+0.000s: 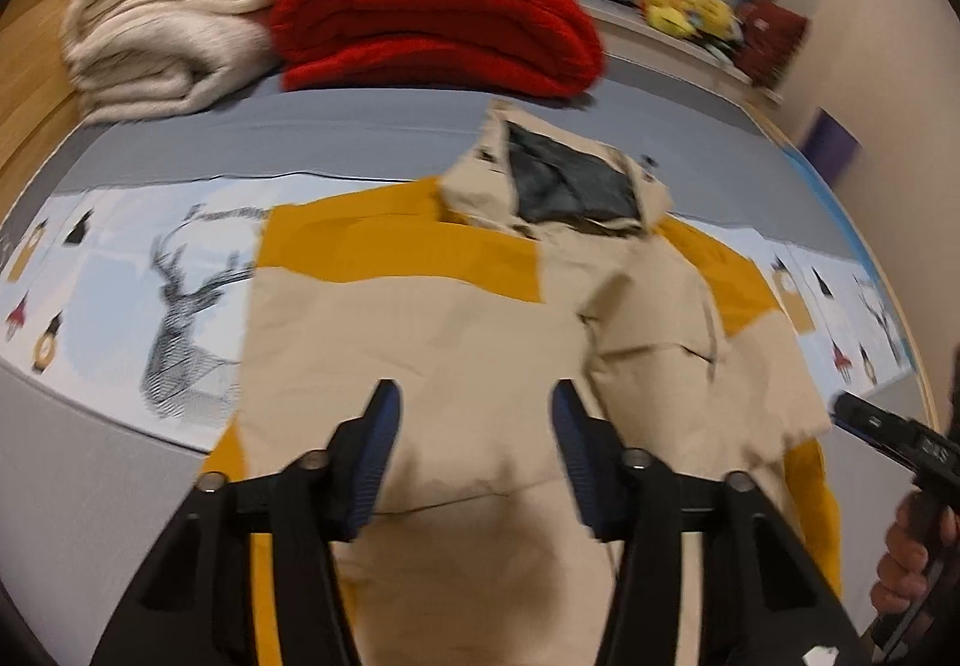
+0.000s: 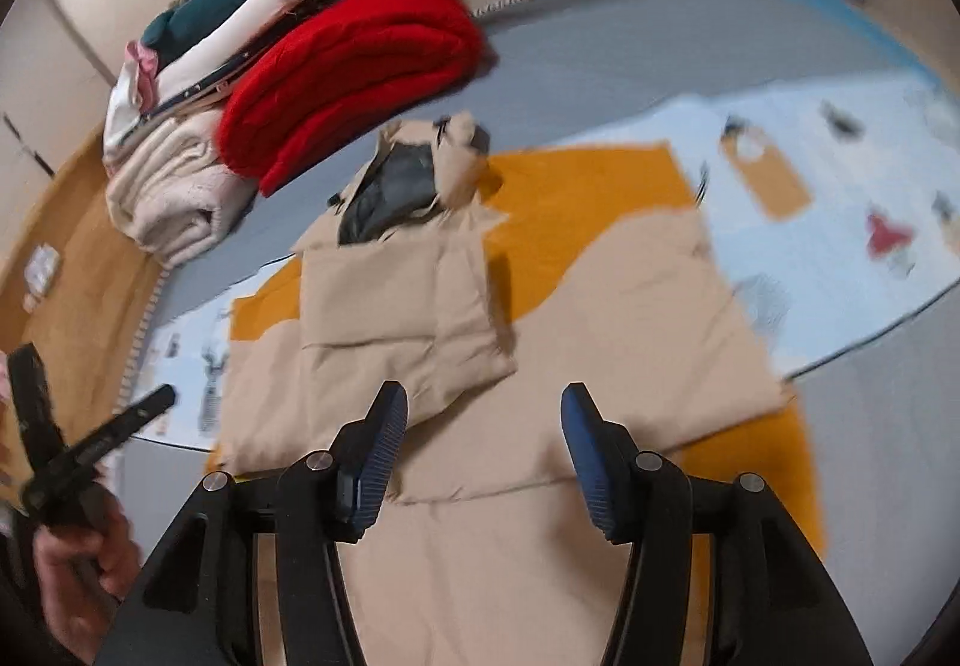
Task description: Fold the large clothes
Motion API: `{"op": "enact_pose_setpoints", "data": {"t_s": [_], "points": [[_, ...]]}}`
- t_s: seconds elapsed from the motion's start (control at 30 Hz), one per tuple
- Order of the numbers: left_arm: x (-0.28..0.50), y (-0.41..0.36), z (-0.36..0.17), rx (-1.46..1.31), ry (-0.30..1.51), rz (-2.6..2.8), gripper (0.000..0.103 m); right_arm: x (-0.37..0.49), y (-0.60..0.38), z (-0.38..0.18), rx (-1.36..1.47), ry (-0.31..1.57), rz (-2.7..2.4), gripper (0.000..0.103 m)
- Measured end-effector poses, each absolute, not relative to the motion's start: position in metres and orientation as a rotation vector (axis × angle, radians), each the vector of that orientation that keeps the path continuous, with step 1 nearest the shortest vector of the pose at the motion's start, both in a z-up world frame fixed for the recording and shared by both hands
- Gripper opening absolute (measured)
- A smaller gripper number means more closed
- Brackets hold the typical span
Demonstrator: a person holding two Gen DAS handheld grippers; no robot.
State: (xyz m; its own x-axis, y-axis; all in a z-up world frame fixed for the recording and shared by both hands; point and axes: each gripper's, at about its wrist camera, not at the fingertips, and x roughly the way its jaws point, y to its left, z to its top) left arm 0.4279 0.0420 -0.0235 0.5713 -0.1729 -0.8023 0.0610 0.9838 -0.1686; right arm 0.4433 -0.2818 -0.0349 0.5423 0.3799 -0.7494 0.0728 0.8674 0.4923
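Note:
A large beige and mustard-yellow jacket lies flat on the bed, its hood with dark lining pointing away from me. One sleeve is folded over its body. My left gripper is open and empty above the jacket's lower middle. My right gripper is open and empty above the jacket too. The right gripper also shows at the right edge of the left wrist view. The left gripper shows at the lower left of the right wrist view.
A folded red blanket and a folded cream blanket are stacked behind the jacket on the grey bed. A printed light-blue sheet lies under the jacket. Yellow plush toys sit on a far ledge.

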Motion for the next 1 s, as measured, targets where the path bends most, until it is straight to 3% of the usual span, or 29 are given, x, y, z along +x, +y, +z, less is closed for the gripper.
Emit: {"op": "enact_pose_setpoints", "data": {"t_s": [0.17, 0.33, 0.4, 0.43, 0.5, 0.57, 0.63, 0.83, 1.0], "points": [[0.425, -0.009, -0.028, -0.039, 0.928, -0.269, 0.044, 0.441, -0.288, -0.079, 0.726, 1.088, 0.142, 0.055], [0.424, -0.065, -0.045, 0.068, 0.945, -0.362, 0.069, 0.441, -0.298, -0.114, 0.806, 1.161, 0.028, 0.055], [0.425, -0.082, -0.058, 0.131, 0.968, -0.351, 0.072, 0.443, -0.305, -0.124, 0.82, 1.171, -0.018, 0.055], [0.426, -0.087, -0.063, 0.163, 0.975, -0.339, 0.074, 0.445, -0.307, -0.128, 0.825, 1.173, -0.027, 0.052], [0.428, -0.1, -0.081, 0.26, 0.998, -0.285, 0.077, 0.451, -0.308, -0.133, 0.828, 1.178, -0.039, 0.037], [0.43, -0.105, -0.095, 0.32, 1.01, -0.231, 0.077, 0.454, -0.308, -0.135, 0.843, 1.179, -0.035, 0.016], [0.432, -0.108, -0.105, 0.358, 1.012, -0.195, 0.078, 0.456, -0.307, -0.136, 0.855, 1.173, -0.025, 0.009], [0.437, -0.111, -0.121, 0.451, 0.976, -0.073, 0.081, 0.458, -0.307, -0.135, 0.868, 1.156, -0.034, 0.002], [0.454, -0.049, -0.096, 0.175, 0.954, 0.043, 0.082, 0.457, -0.318, -0.146, 0.89, 1.174, -0.09, 0.002]]}}
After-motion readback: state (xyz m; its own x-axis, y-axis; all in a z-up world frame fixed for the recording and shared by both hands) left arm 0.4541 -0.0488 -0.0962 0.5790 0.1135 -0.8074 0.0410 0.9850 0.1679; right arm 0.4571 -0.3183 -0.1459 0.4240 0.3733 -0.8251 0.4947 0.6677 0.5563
